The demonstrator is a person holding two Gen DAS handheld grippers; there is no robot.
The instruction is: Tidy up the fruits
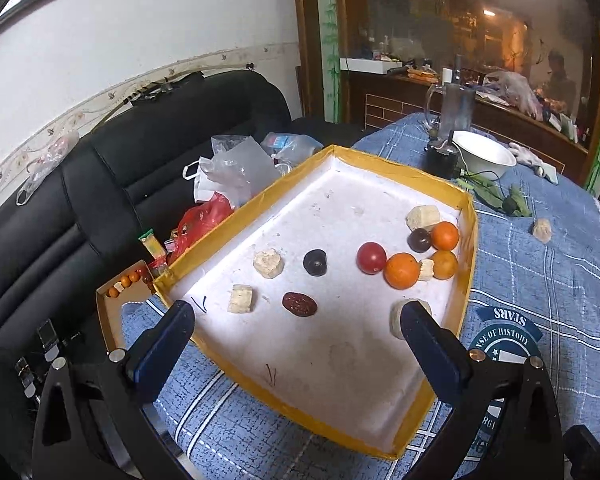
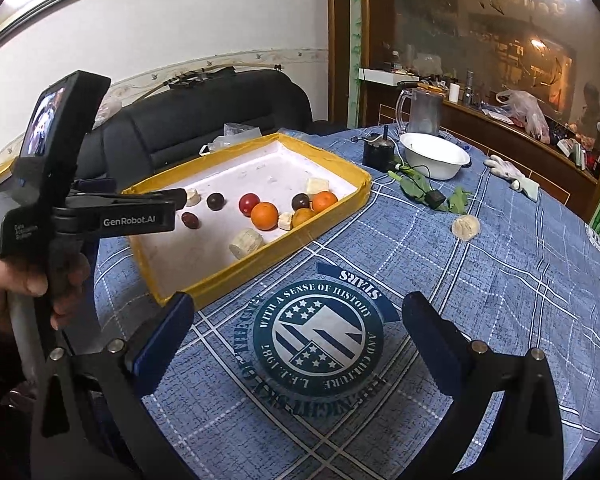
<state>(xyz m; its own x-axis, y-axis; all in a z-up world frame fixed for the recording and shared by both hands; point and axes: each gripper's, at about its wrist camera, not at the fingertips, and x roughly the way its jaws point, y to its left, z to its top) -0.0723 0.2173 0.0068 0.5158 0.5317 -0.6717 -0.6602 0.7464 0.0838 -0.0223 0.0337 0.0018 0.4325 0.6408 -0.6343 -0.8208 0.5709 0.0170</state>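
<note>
Left gripper (image 1: pixel 296 316) over near end of yellow-rimmed tray (image 1: pixel 466 264), fingers spread, empty. Right gripper (image 2: pixel 298 308) over counter (image 2: pixel 500 280) beside tray, fingers spread, empty. Fruits inside tray: oranges (image 1: pixel 401 270), tomato (image 1: pixel 371 257), date (image 1: pixel 299 304); one pale piece (image 2: pixel 465 227) outside tray. Judgement: straddle one fruit squarely, close gently; round ones roll. Legible: "GenRobot.AI", "STARS", "WITH A SENSE OF HISTORY".

- A lived-in home room.
- Black leather sofa (image 1: pixel 148 152) at nine o'clock, strewn with plastic bags (image 1: pixel 236 168).
- Cluttered wooden sideboard (image 2: pixel 500 120) at two o'clock.
- Blue checked tablecloth (image 2: pixel 460 280) underfoot.
</note>
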